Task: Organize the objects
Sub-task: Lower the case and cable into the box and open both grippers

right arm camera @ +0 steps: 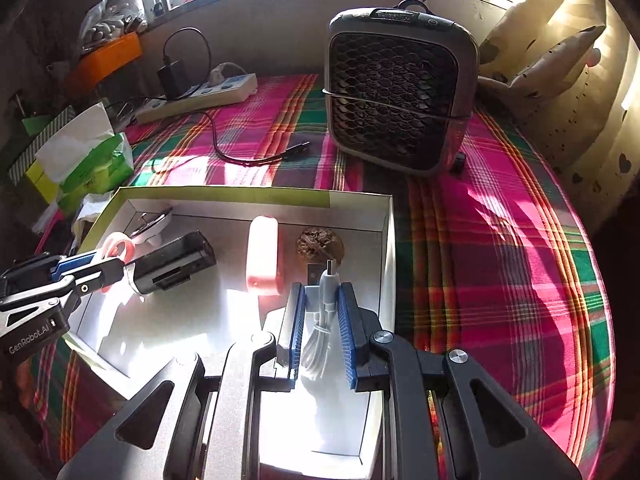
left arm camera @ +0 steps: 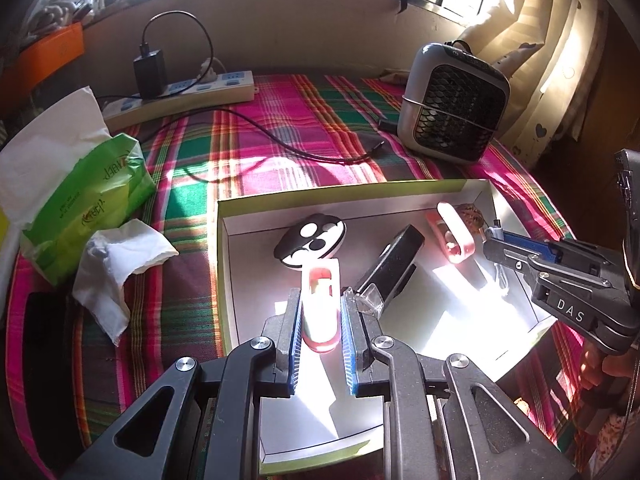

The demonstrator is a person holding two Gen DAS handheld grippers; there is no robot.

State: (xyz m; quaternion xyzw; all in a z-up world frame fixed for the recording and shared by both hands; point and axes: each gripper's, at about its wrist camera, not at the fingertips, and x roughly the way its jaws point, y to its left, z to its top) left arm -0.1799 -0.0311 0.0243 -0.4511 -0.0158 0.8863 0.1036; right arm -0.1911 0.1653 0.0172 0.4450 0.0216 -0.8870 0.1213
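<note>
**Both grippers loaded over the box, ready to set 2 items down**

My left gripper [left arm camera: 320,320] is clamped on a pink-and-white plastic clip-shaped gadget [left arm camera: 320,304], and my right gripper [right arm camera: 320,320] is clamped on a bundled white USB cable [right arm camera: 324,312]; both hang over the shallow white cardboard box with a yellow-green rim [left arm camera: 340,192] on the pink-and-green plaid cloth [right arm camera: 500,240]. I'd lower each until its item rests on bare box floor, then part the jaws slowly so nothing tips onto neighbours. The left needs care: a black rectangular device with a clear end [left arm camera: 392,268] lies just beside its right finger, and a black-and-white round case [left arm camera: 310,240] sits ahead. The cable's plug points forward toward a brown wrinkled nut-like ball [right arm camera: 320,246], beside a pink rounded plastic bar [right arm camera: 263,256].
</note>
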